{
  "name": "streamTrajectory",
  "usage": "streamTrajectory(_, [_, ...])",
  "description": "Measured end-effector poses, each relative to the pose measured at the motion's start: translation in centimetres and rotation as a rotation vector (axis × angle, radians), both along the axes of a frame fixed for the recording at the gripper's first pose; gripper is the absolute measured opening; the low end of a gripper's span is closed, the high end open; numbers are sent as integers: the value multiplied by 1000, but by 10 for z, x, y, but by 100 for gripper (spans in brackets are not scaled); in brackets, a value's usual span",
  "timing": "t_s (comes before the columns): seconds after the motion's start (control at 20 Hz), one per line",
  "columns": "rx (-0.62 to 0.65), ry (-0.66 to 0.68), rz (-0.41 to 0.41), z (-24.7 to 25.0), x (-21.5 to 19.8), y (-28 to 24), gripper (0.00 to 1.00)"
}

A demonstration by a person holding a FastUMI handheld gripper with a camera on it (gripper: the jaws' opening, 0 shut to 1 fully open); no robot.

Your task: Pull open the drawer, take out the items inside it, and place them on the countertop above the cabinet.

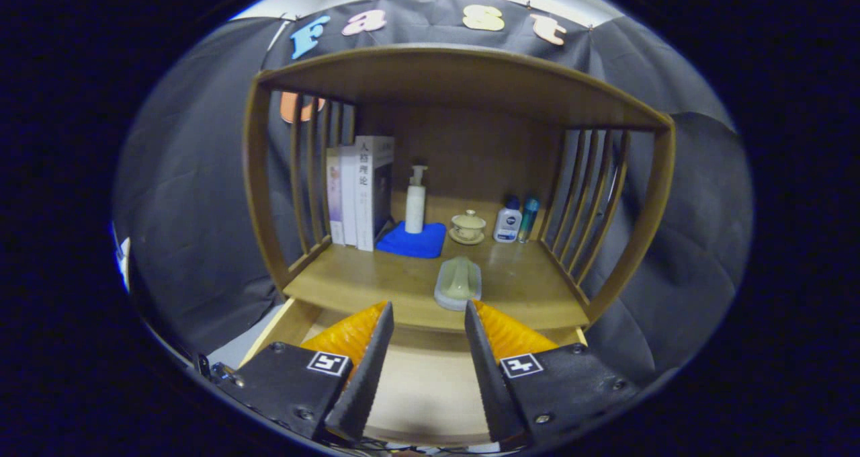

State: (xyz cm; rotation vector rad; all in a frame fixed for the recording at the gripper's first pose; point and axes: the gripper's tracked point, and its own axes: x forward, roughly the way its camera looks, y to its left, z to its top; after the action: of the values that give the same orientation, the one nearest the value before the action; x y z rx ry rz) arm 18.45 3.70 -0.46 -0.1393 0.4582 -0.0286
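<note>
Backdrop: black cloth wall (188, 195) hangs behind and around a brown wooden cabinet (463, 87) with slatted sides.
Countertop: light wooden countertop (356, 282) carries everything, all of it beyond the fingers.
Back row: white upright books (359, 191) at the left slats, a white pump bottle (415, 201) standing on a folded blue cloth (411, 240), a cream lidded ceramic cup (467, 227) on its saucer, then a small white bottle with a blue cap (508, 220) touching or just beside a slim teal bottle (529, 218).
Front edge: pale green translucent lidded dish (459, 282), just ahead of the fingertips.
Drawer: pale wooden drawer (423, 376) pulled open under the countertop, its bare floor showing between the fingers.
Gripper: gripper (423, 316) spread wide over the drawer, holding nothing.
</note>
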Motion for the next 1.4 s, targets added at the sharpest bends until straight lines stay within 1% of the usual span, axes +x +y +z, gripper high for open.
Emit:
streamTrajectory(0.1, [-4,-28,21,-1,-24,8,78])
streamTrajectory(0.2, [-7,-60,24,-3,-42,11,85])
streamTrajectory(0.35, [3,-121,39,0,-66,19,87])
streamTrajectory(0.6, [-13,-230,49,-6,-98,23,100])
streamTrajectory(0.75, [-7,-285,66,-21,-110,25,100])
streamTrajectory(1.1, [44,-256,21,-95,-133,5,100])
streamTrajectory(1.25, [92,-240,23,-124,-146,4,100])
streamTrajectory(1.4, [85,-240,14,-148,-154,-4,100])
